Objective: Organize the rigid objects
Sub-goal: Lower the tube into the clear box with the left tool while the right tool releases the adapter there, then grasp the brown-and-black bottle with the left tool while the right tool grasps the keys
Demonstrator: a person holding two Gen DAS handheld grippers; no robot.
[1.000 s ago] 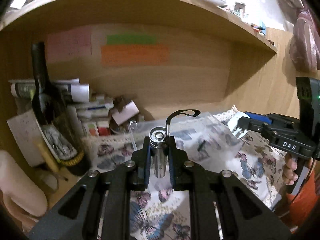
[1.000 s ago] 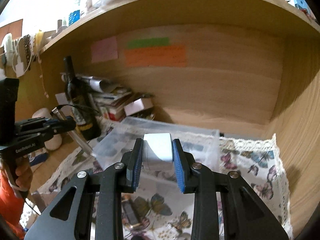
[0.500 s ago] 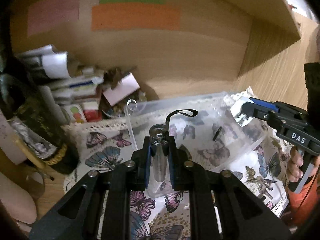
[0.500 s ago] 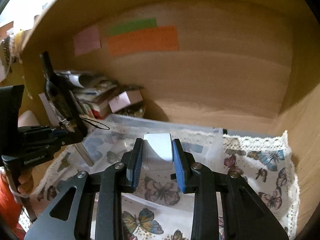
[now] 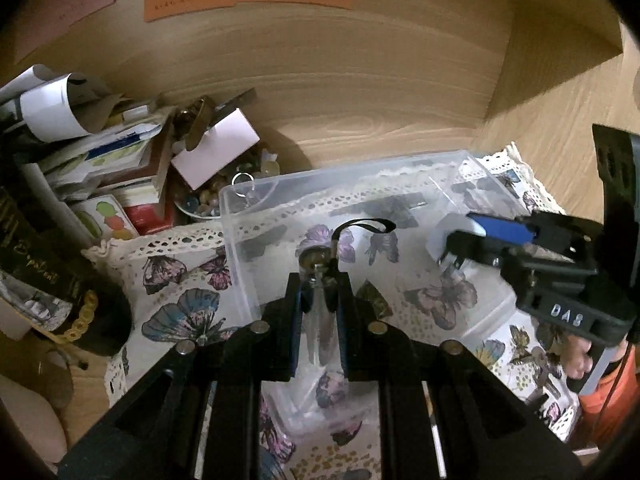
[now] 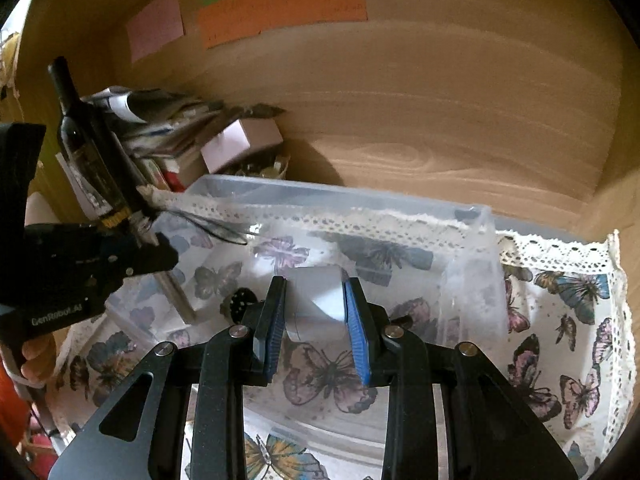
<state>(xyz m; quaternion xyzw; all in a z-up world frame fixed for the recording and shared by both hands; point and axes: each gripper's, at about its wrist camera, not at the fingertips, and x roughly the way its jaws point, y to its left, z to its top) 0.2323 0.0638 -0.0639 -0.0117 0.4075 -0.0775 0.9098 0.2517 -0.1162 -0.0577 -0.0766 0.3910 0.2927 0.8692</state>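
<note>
tools [image 5: 319,285] [image 6: 315,285] gripping flashlight [image 5: 319,304], charger [image 6: 316,300], over bin [image 6: 472,216]

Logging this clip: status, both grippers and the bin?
Left gripper shut on metal flashlight. Right gripper shut on white charger. Both over clear bin; nothing blocking.
</note>
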